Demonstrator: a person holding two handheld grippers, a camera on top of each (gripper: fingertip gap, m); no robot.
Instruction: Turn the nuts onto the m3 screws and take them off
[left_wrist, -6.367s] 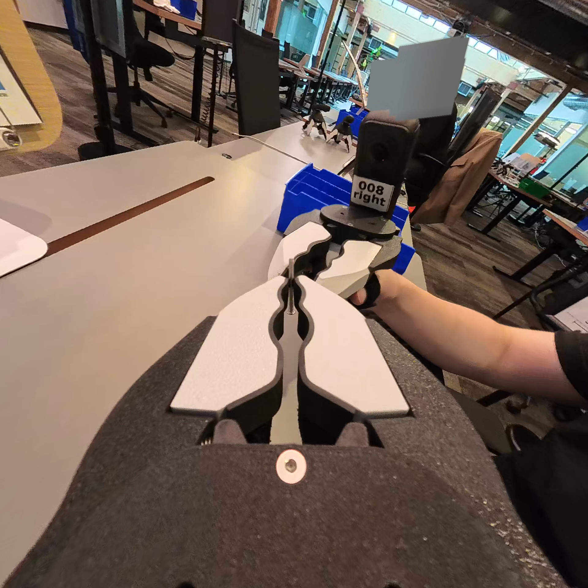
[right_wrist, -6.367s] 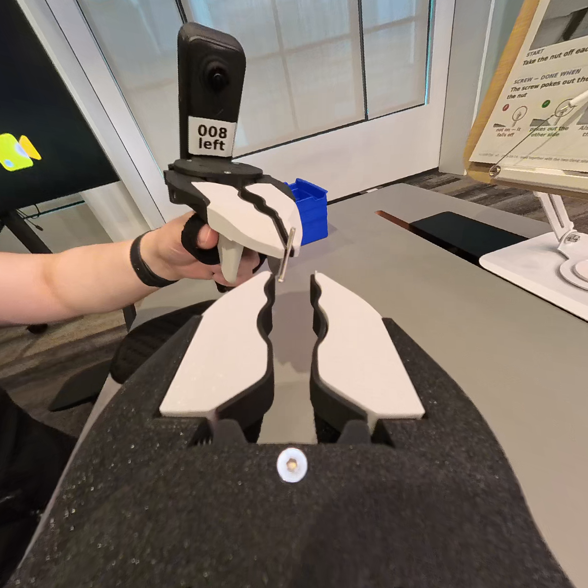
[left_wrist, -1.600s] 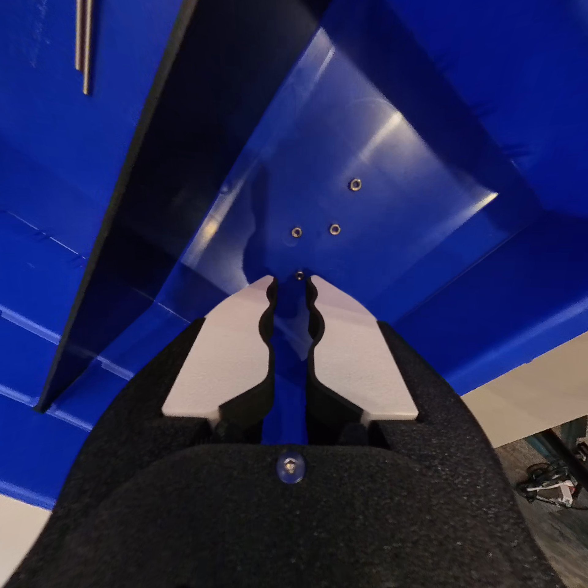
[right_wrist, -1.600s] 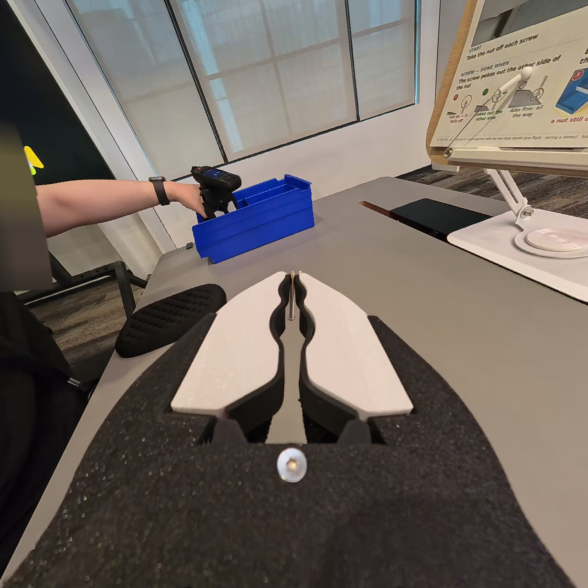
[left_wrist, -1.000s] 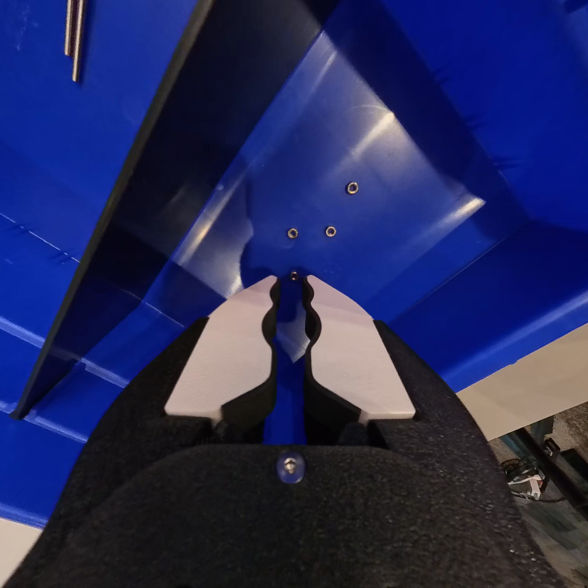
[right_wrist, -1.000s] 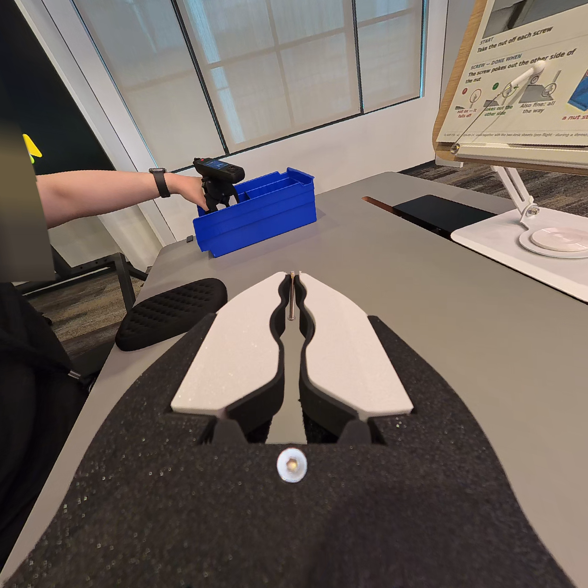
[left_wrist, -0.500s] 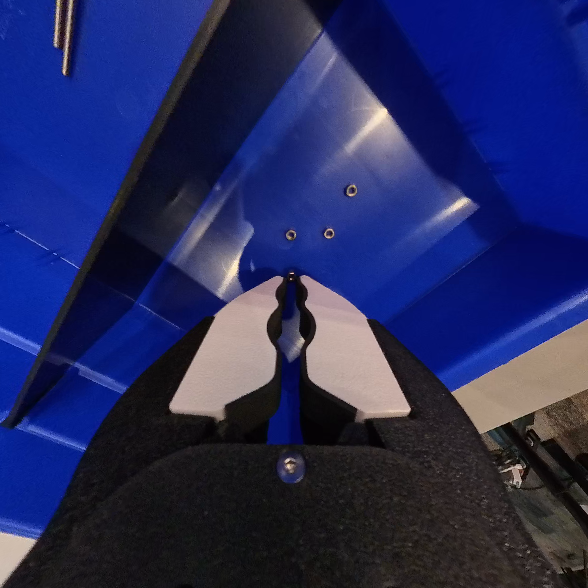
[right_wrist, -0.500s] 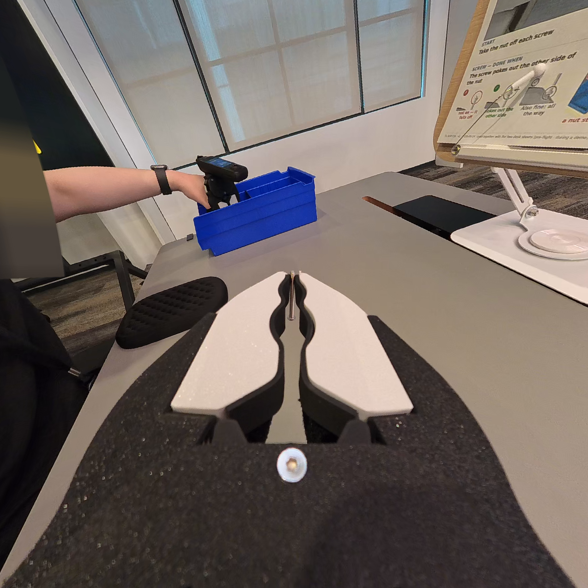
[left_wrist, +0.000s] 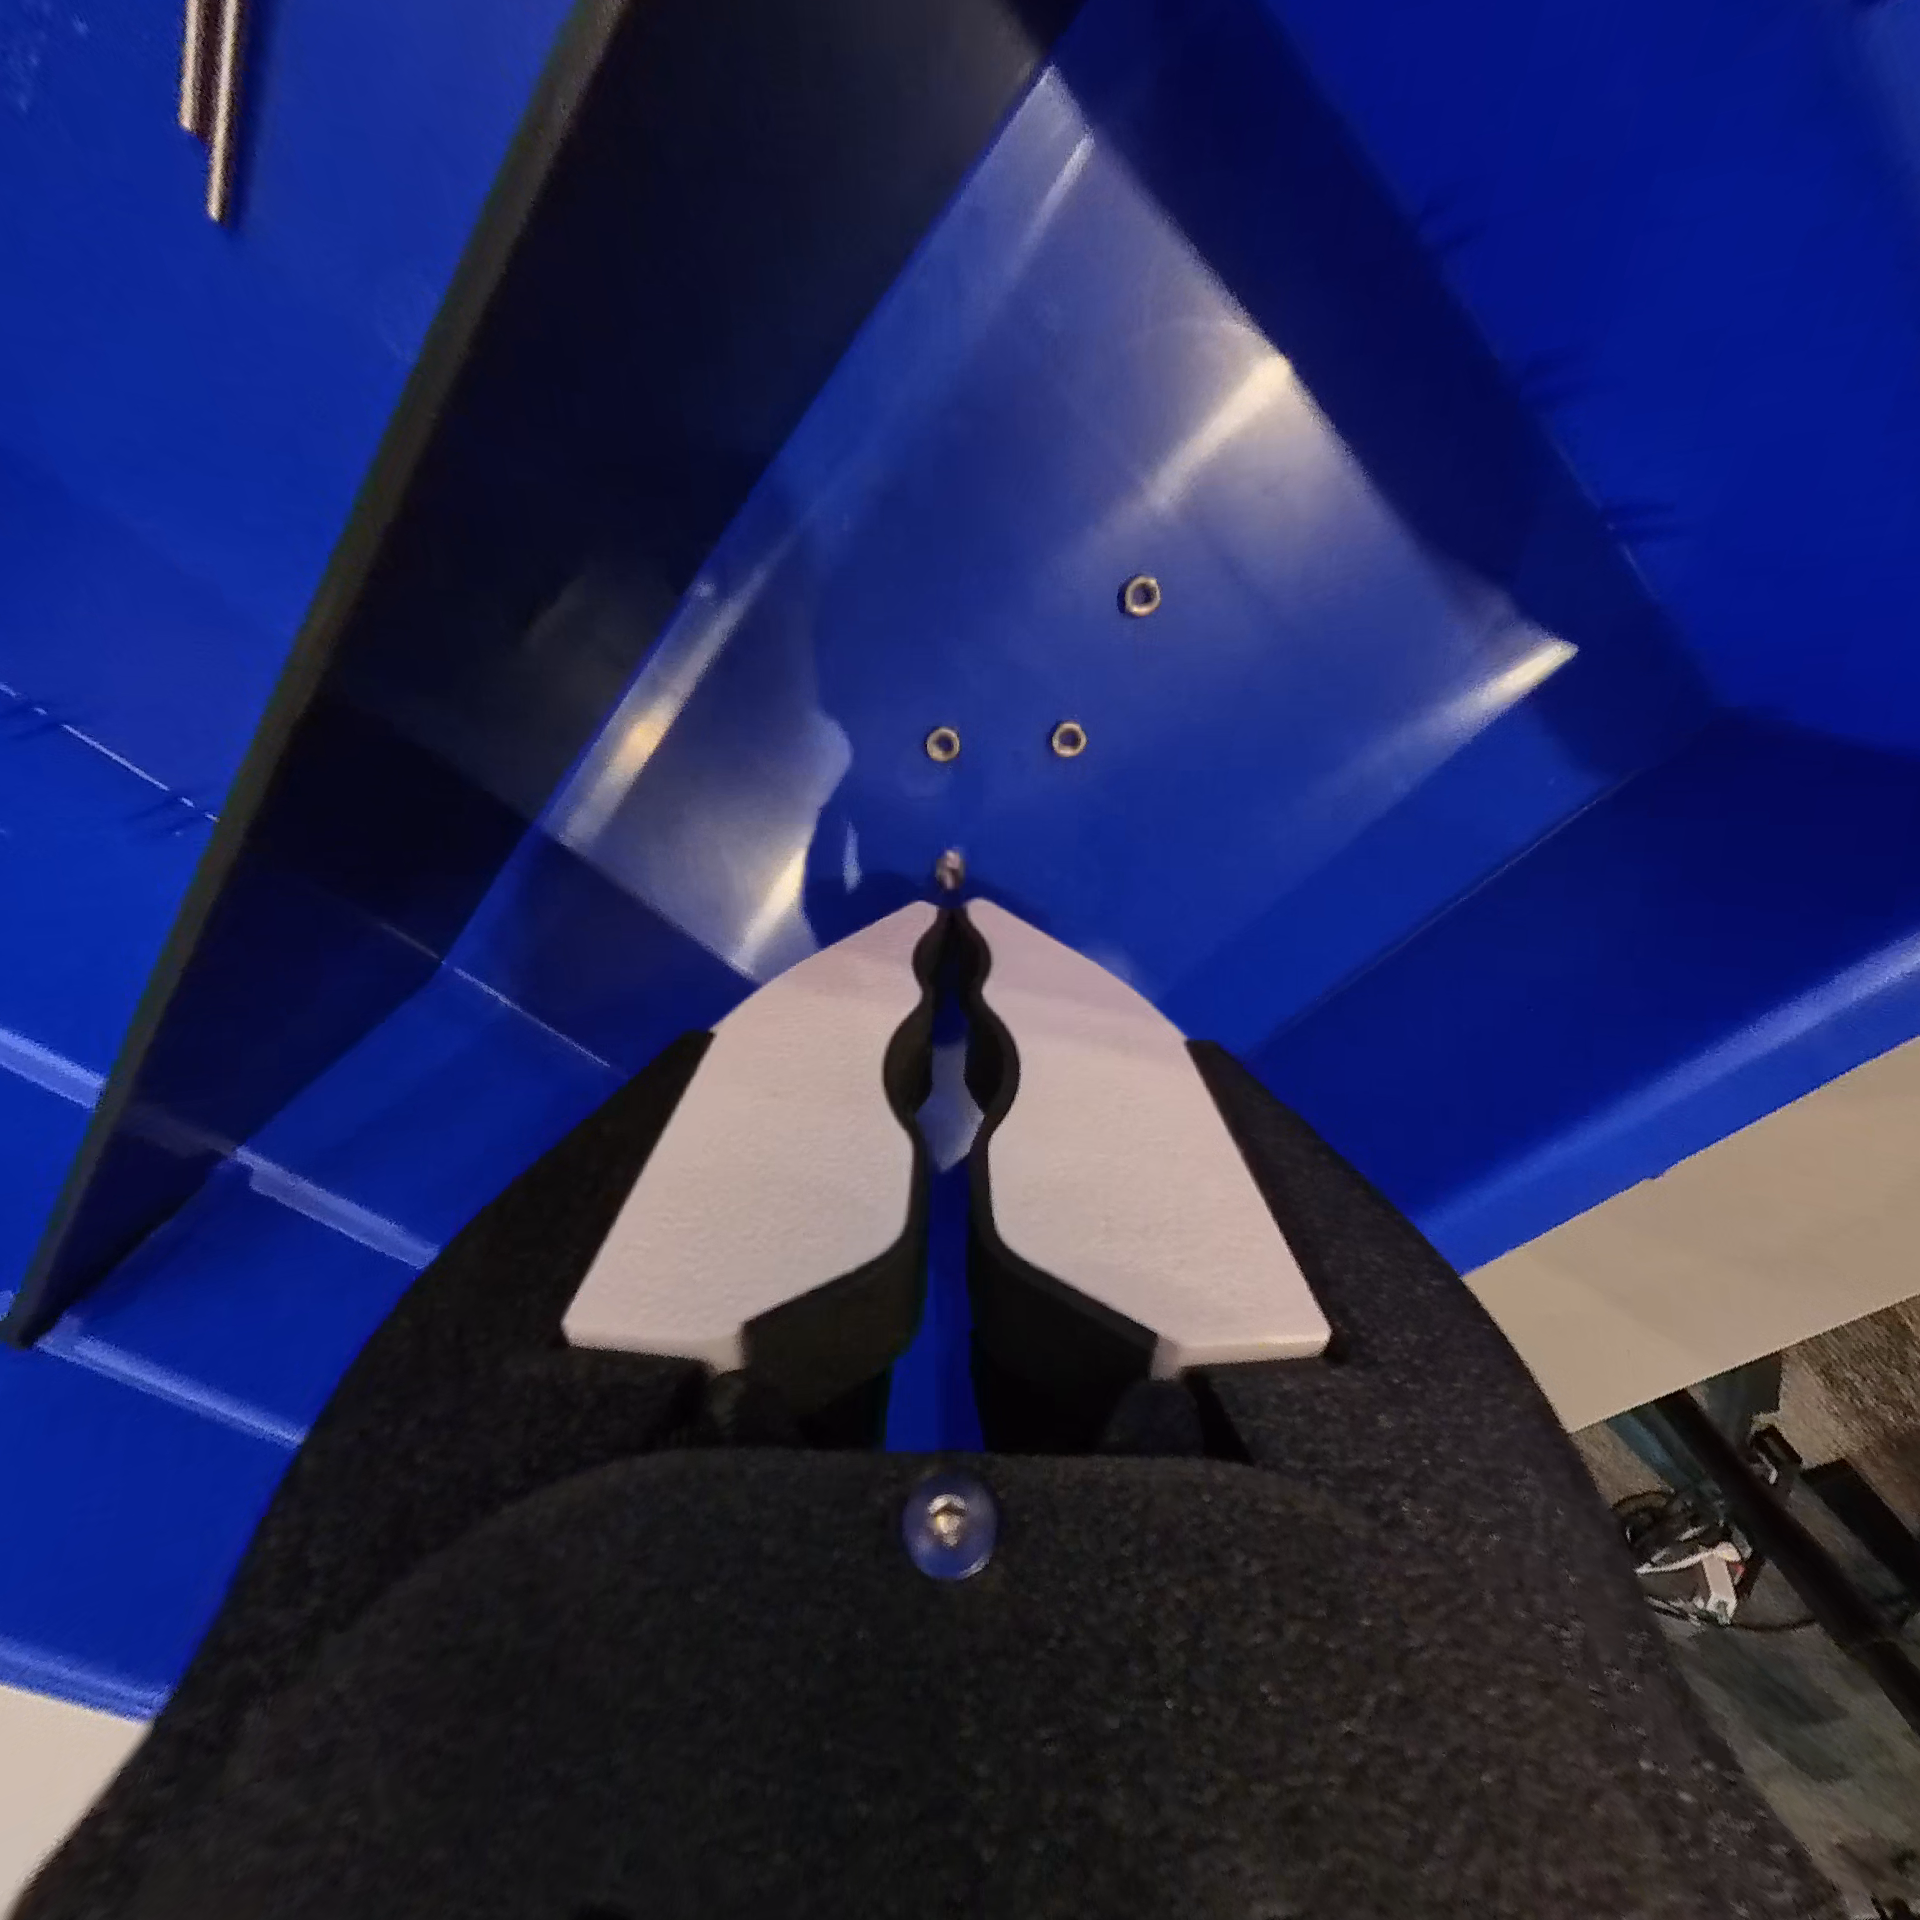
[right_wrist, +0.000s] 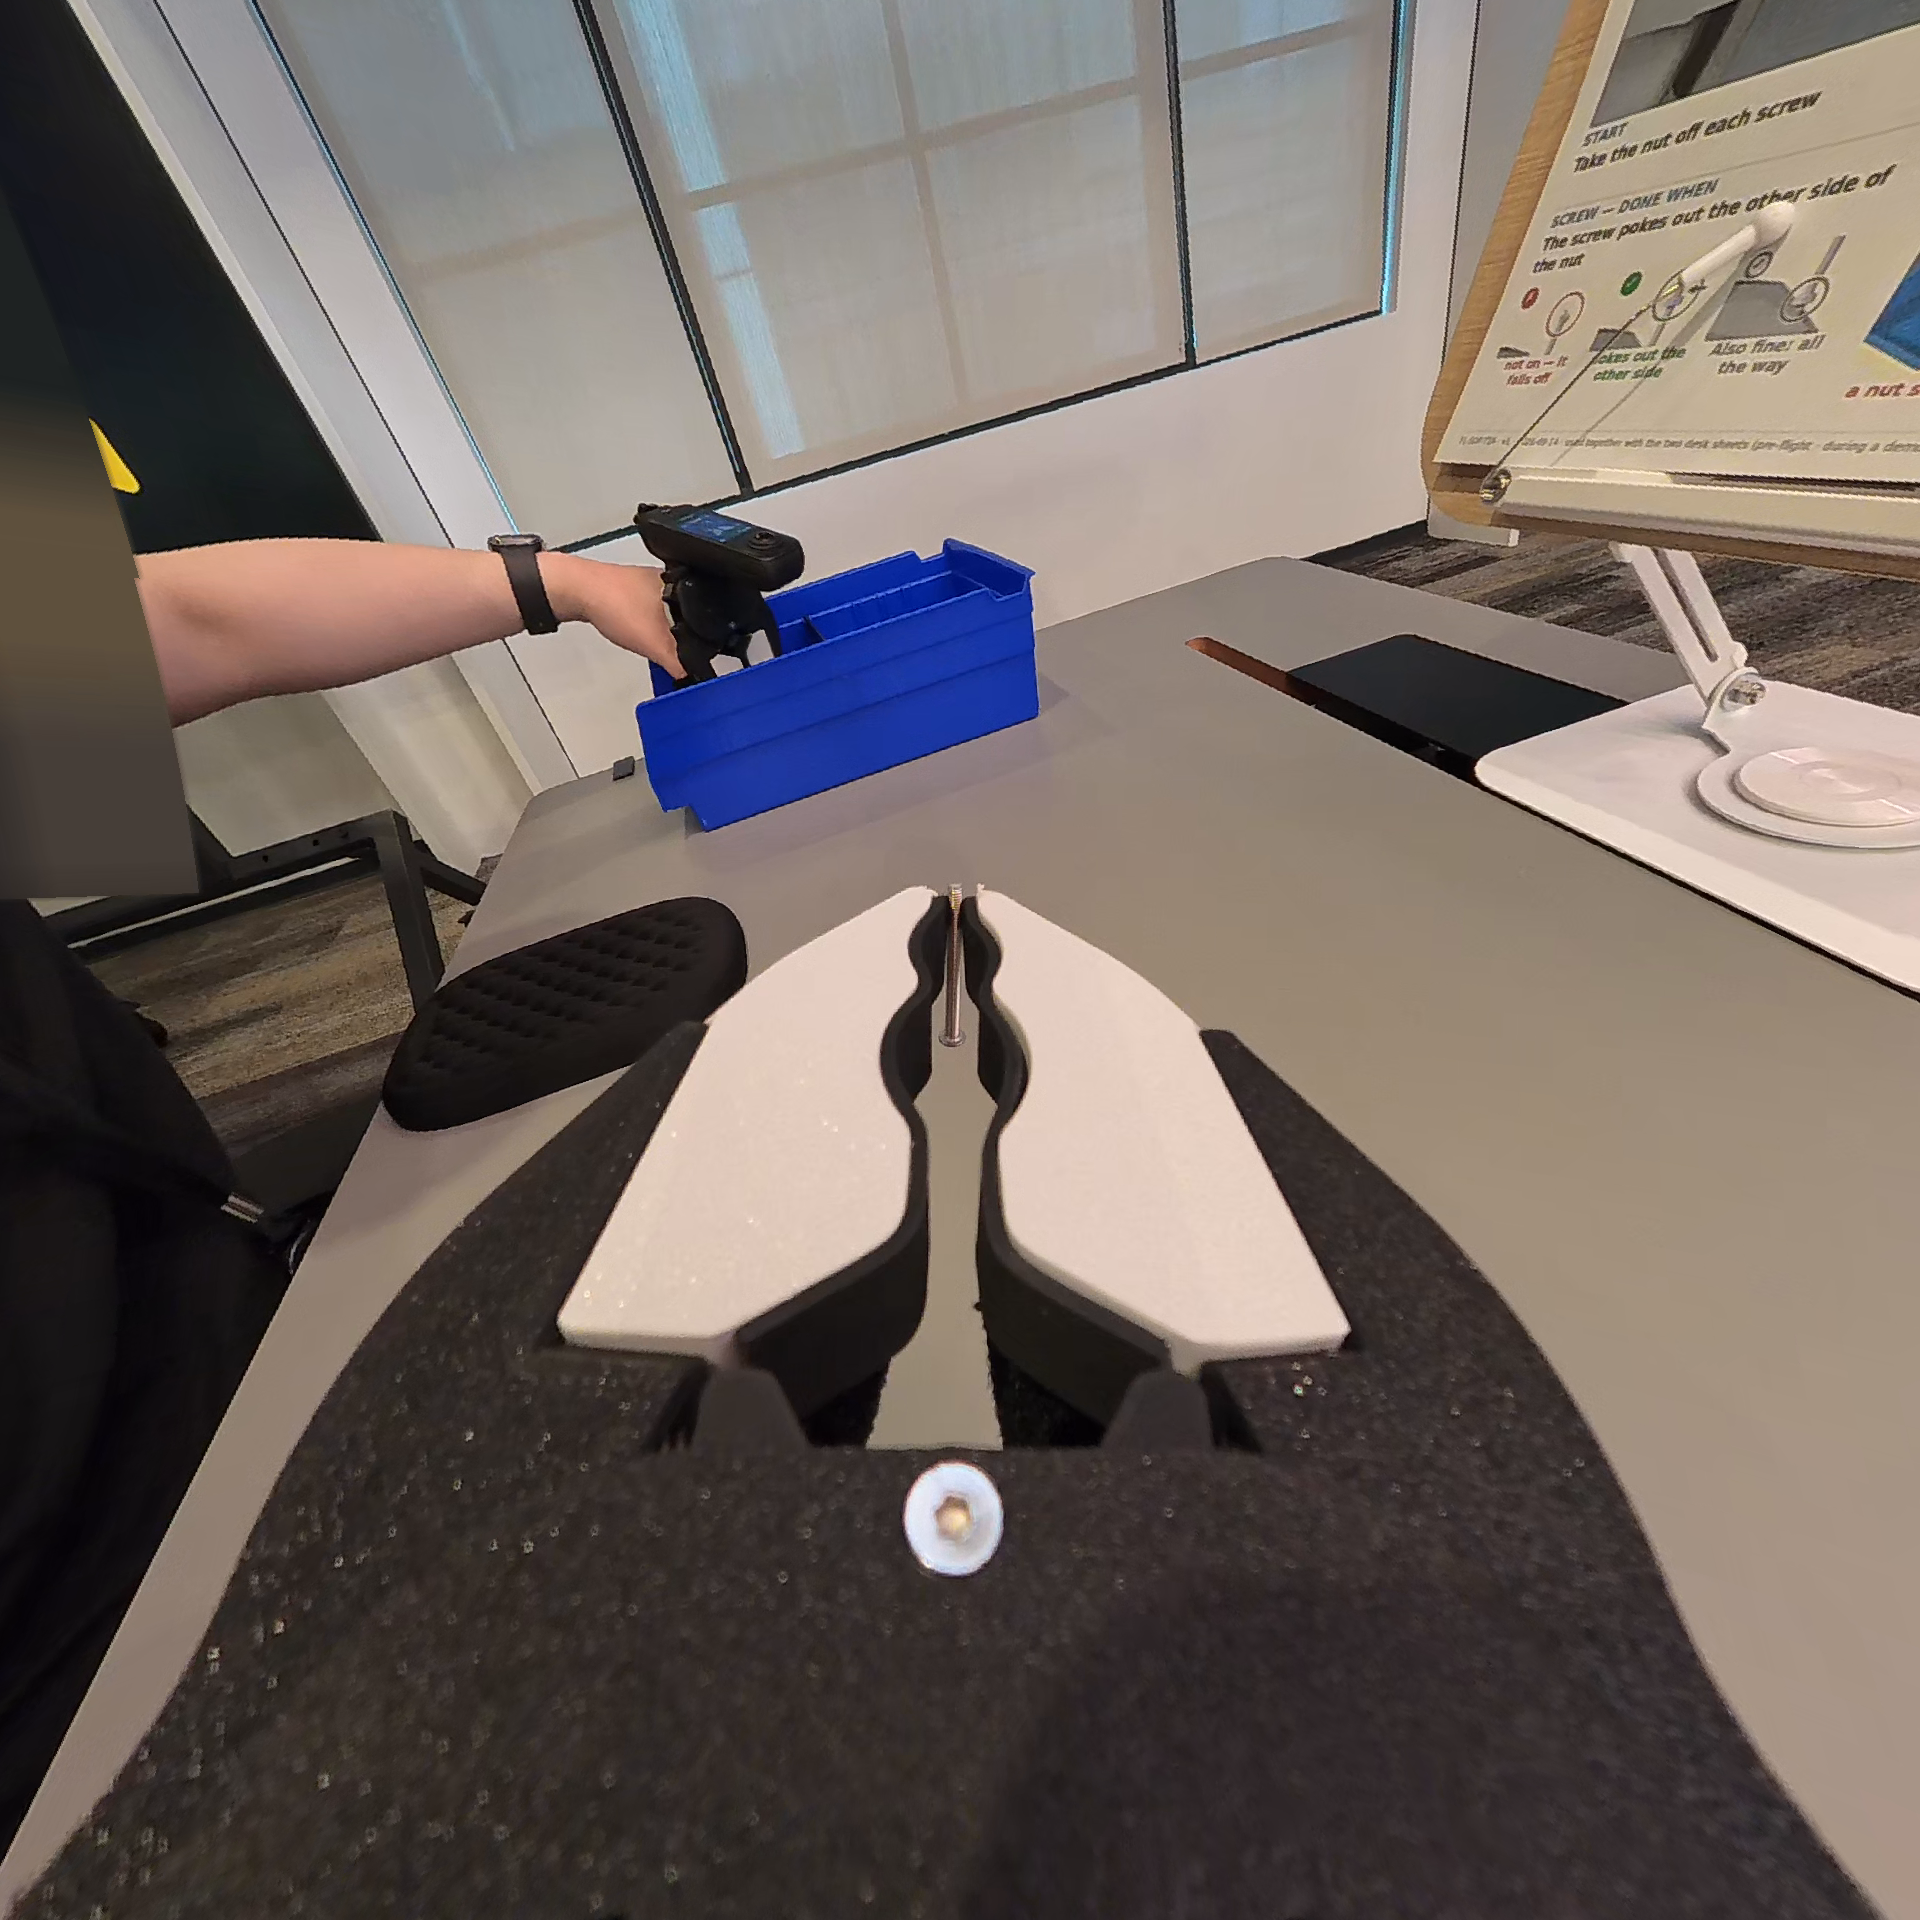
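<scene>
Steel nut (left_wrist: 950, 865) at hand-held gripper (left_wrist: 950, 906) tips

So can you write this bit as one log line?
left gripper: shut on nut, in blue bin | right gripper: shut on screw

A printed instruction sheet (right_wrist: 1704, 260) stands on a wooden board held by a white stand (right_wrist: 1714, 769) at the right of the worktop (right_wrist: 1247, 883) — it bears black headings and lines of text, small captions in red and green under a row of little diagrams, and a fine line of print along its lower edge. A small lit screen sits on top of the left gripper (right_wrist: 717, 603) far off at the blue bin (right_wrist: 852, 696) — too small to make out. Inside the bin, in the left wrist view, no writing shows.
</scene>
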